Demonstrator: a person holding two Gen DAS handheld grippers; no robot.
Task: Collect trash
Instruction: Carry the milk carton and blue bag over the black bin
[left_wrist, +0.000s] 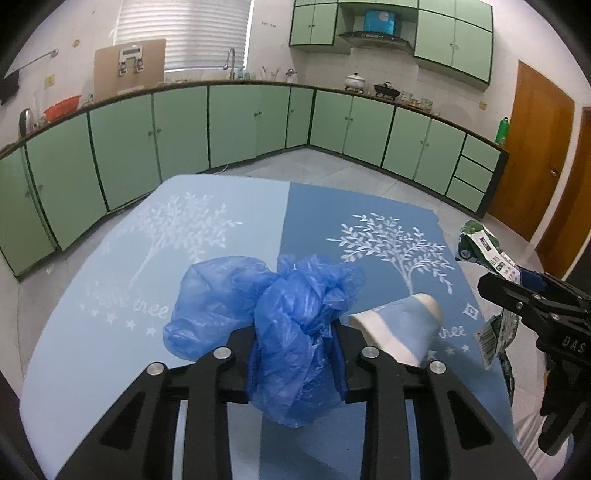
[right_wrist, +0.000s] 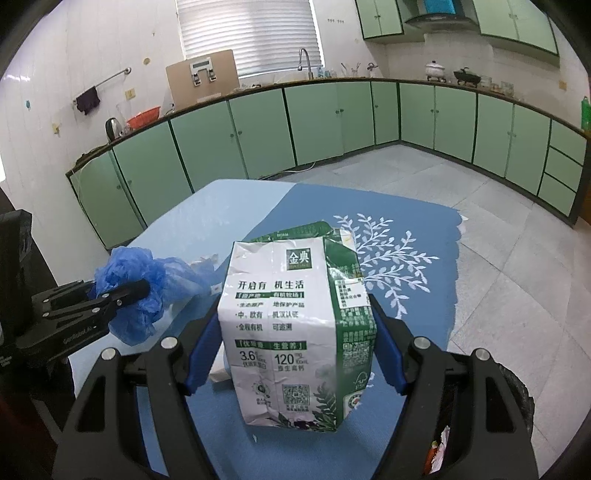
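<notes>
My left gripper is shut on a crumpled blue plastic bag and holds it over the blue table. A blue-and-white paper cup lies on its side on the table just right of the bag. My right gripper is shut on a crushed green-and-white milk carton, above the table's right part. In the left wrist view the right gripper and the carton show at the far right. In the right wrist view the left gripper with the bag shows at the left.
The table cloth has white tree prints. A dark bin with trash stands below the table's right edge. Green cabinets line the walls beyond grey floor. A wooden door is at right.
</notes>
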